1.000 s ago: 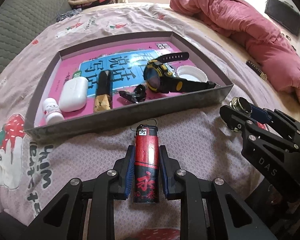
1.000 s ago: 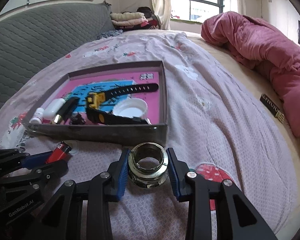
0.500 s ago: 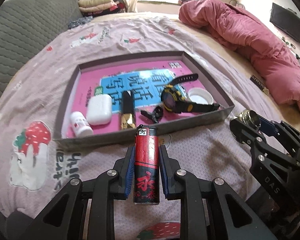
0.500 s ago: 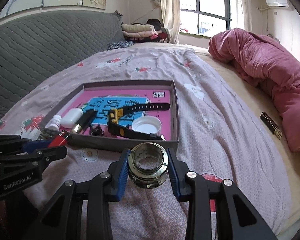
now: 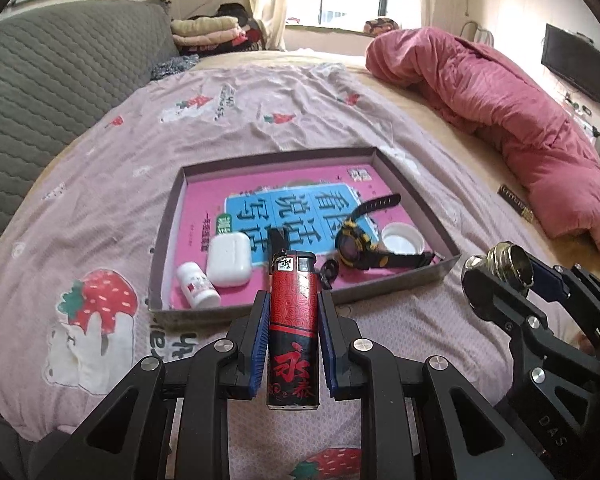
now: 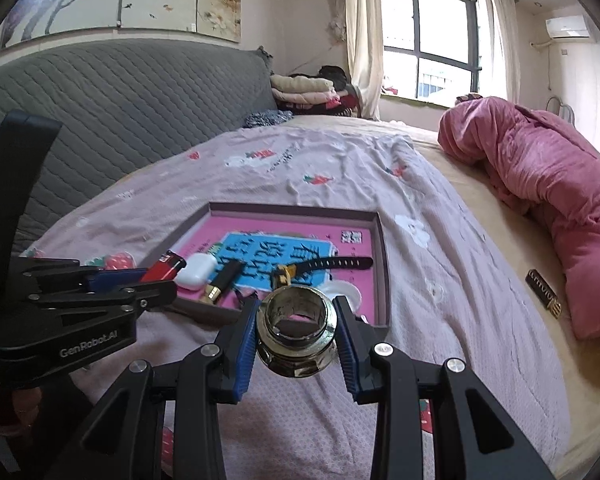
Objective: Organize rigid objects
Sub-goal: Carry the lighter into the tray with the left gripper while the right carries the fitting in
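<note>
My left gripper is shut on a red and black lighter, held above the bed in front of the tray. My right gripper is shut on a shiny metal nut, also raised in front of the tray; it shows in the left wrist view too. The shallow grey tray with a pink and blue book as its floor holds a white earbud case, a small white bottle, a black and yellow watch, a white cap, a black and gold tube and a small dark clip.
The tray lies on a pink strawberry-print bedsheet. A rolled pink quilt lies along the right side of the bed. A small dark flat item lies on the sheet at right. A grey quilted headboard stands at left.
Both grippers have lifted and pulled back from the tray with their objects held; the tray looks smaller and farther, and more of the room shows.
</note>
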Motion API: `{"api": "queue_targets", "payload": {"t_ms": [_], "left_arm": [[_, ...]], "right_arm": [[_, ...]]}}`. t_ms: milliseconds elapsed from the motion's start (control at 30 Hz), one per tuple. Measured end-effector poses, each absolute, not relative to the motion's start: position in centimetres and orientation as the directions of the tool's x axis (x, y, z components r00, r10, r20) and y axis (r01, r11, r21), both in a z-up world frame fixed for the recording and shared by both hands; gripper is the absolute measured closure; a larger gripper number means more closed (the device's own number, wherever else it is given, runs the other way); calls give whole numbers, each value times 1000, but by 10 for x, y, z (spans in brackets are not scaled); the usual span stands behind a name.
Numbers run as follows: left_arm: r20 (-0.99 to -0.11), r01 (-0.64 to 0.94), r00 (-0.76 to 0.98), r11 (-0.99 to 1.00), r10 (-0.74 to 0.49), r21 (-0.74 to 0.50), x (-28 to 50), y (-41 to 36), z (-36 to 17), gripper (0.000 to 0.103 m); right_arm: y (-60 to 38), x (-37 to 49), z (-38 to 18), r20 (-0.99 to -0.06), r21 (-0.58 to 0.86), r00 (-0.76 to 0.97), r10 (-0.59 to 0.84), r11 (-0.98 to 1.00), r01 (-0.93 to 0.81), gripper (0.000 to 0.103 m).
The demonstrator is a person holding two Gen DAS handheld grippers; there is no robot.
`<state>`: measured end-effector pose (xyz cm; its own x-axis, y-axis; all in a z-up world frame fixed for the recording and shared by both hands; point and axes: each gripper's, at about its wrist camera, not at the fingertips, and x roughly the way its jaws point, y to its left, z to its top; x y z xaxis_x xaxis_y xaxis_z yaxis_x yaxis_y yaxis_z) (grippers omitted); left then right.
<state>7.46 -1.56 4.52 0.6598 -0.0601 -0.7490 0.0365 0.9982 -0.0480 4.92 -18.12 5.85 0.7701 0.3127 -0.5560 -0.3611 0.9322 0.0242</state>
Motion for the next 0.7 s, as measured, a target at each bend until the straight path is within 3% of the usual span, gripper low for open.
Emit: {"api": "queue_targets", "payload": {"t_ms": [333,700], "left_arm": [[-728,17,684,999,-49,-51,87,-2,59,80],[-772,-48,635,997,-15,-60,144,29,27,80]], "right_arm": [[-184,59,82,-511,27,801,313,937,-349,67],[-187,119,59,-541,33,793,279,950,-312,67]]}}
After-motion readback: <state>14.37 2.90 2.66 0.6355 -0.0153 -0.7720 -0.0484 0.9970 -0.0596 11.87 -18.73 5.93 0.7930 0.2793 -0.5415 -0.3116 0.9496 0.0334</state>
